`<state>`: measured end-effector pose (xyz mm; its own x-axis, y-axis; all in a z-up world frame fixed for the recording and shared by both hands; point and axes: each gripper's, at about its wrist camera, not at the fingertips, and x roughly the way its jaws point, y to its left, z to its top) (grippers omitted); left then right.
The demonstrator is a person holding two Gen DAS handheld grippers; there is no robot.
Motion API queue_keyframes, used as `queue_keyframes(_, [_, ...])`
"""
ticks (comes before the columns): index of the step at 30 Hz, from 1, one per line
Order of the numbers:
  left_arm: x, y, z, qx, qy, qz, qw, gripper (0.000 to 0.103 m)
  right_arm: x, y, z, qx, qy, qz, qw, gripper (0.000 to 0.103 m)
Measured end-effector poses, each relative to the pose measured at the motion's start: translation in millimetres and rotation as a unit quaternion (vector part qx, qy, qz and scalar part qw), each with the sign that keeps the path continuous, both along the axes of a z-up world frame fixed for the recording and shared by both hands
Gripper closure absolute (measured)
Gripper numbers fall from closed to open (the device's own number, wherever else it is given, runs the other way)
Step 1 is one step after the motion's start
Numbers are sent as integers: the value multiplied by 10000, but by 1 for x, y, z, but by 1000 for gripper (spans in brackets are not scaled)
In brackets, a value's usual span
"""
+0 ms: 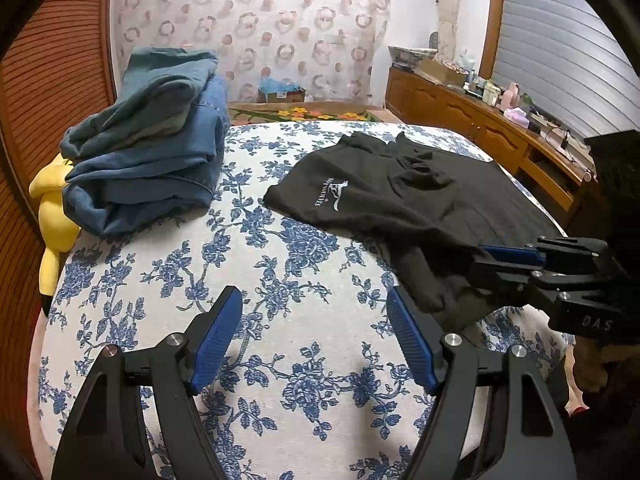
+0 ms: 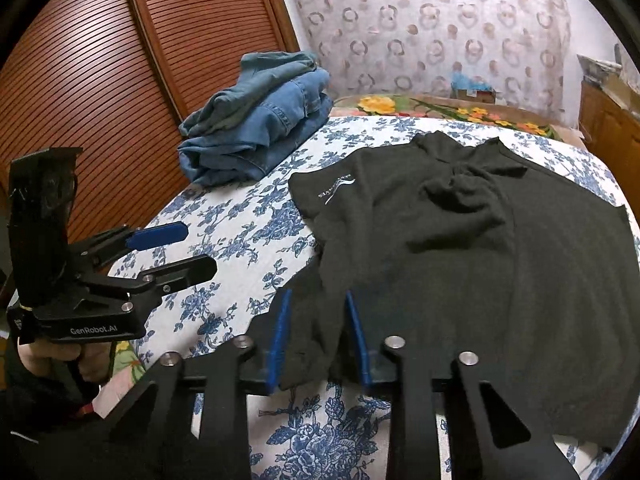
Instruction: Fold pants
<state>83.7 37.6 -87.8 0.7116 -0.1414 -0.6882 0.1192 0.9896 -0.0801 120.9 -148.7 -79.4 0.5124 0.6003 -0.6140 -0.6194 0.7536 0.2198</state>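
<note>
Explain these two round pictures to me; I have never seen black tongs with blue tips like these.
No robot here: a person holds a two-finger gripper in each hand, each carrying a wide-angle camera that looks along its fingers.

The left gripper, seen from its own camera, is open and holds nothing above the blue-flowered white bedspread.

The right gripper, seen from its own camera, has the near edge of the black pants with a white logo between its blue pads; whether it has clamped shut is unclear.

Each camera also catches the other gripper at its side. A stack of folded blue jeans lies farther back.
</note>
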Motion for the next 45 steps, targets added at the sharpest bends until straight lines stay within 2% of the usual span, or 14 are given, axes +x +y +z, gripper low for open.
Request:
queue_keyframes(4, [0,-6,-2,13,25,-60,10000,28,-3,7,1,-5,-123,104,9999,93])
queue_keyframes(7, [0,-12,-2,33,39,-126,9999,28,-7,5,6,-52,-338,90,9994,98])
queue_keyframes(15, [2,-27,6,89,-47,-308,9995,28,-14,-31,27,19,-769,-214,9968,101])
queue_keyframes(20, [5,-34,5,94,-54,-394,9992,28,-16,-44,26,251,-566,-319,9976,101])
queue_keyframes(23, [5,-35,1,112,4,-408,9991,28,-20,-37,23,245,-533,-371,9976,94])
queue_keyframes(24, [5,-36,0,115,25,-414,9991,28,-20,-32,22,250,-520,-341,9978,87])
queue_keyframes(25, [5,-35,-2,116,41,-416,9991,28,-21,-28,21,269,-493,-298,9980,76])
queue_keyframes(27, [4,-35,-3,100,65,-413,9991,28,-22,-20,20,269,-436,-231,9984,63])
queue_keyframes(36, [1,-32,-7,56,106,-374,9992,28,-12,4,5,25,-62,-98,9999,62])
queue_keyframes(38, [0,-32,-8,56,112,-368,9992,28,-9,5,0,17,56,-10,10000,67])
queue_keyframes(40, [1,-33,-8,58,122,-369,9992,28,-7,8,-2,-25,119,129,9998,90])
queue_keyframes(42, [1,-35,-8,73,120,-383,9992,28,-3,8,0,-41,80,207,9997,96])
queue_keyframes(45, [2,-40,-8,139,141,-441,9988,28,-4,-2,8,-29,-143,184,9997,99])
